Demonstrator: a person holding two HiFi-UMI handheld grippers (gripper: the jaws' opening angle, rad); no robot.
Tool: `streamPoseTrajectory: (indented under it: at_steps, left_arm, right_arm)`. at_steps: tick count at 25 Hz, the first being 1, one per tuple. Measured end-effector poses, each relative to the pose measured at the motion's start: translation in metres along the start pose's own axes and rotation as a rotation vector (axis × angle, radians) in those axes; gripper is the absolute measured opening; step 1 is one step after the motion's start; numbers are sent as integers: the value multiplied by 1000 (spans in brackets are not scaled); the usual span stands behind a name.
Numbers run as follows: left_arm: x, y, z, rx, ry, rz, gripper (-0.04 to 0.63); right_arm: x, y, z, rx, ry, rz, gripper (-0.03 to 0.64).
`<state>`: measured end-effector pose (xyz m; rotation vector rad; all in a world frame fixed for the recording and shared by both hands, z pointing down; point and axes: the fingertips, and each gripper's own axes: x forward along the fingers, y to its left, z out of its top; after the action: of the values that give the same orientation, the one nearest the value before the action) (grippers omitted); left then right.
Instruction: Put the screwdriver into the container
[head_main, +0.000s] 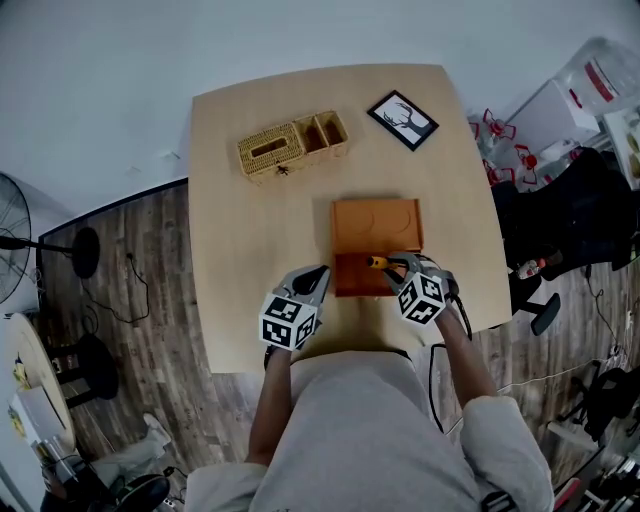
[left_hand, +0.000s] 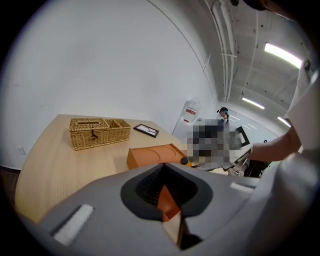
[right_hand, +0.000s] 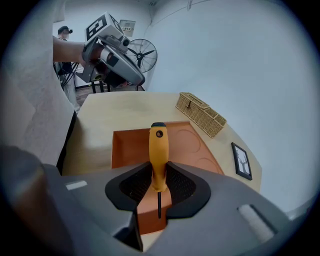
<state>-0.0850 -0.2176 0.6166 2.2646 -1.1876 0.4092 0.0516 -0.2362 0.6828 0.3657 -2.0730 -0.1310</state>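
Your right hand-held gripper (right_hand: 159, 187) pinches the screwdriver (right_hand: 158, 150) by its yellow handle: light, stiff, probably slippery, so hold firmly. Your left hand-held gripper (left_hand: 167, 192) is closed, empty.

1. left tool (head_main: 316, 275): jaws drawn close together, nothing between them.
2. right tool (head_main: 400, 264): jaws clamped on the screwdriver (right_hand: 158, 150) handle.
3. left forearm (head_main: 268, 405), right forearm (head_main: 472, 358): bare, both extended forward, tools side by side.
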Motion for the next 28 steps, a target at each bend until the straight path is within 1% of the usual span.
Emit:
streamPoseTrajectory:
  at_steps: [9, 14, 16, 21, 28]
  left_arm:
    - [6, 2, -7, 21, 31, -19, 54]
    - [12, 2, -12, 38, 53, -46, 55]
    - [10, 1, -10, 34, 46, -47, 54]
    - [14, -9, -9, 32, 36, -61, 54]
    - [16, -12, -9, 34, 34, -65, 54]
  right_arm:
    - [25, 10, -4, -70, 72, 76, 92]
    - [44, 16, -6, -61, 109, 103, 92]
    - [49, 21, -7, -69, 116, 125, 92]
    - [54, 29, -24, -82, 151, 153, 92]
    - [64, 31, -33, -63, 171, 166, 92]
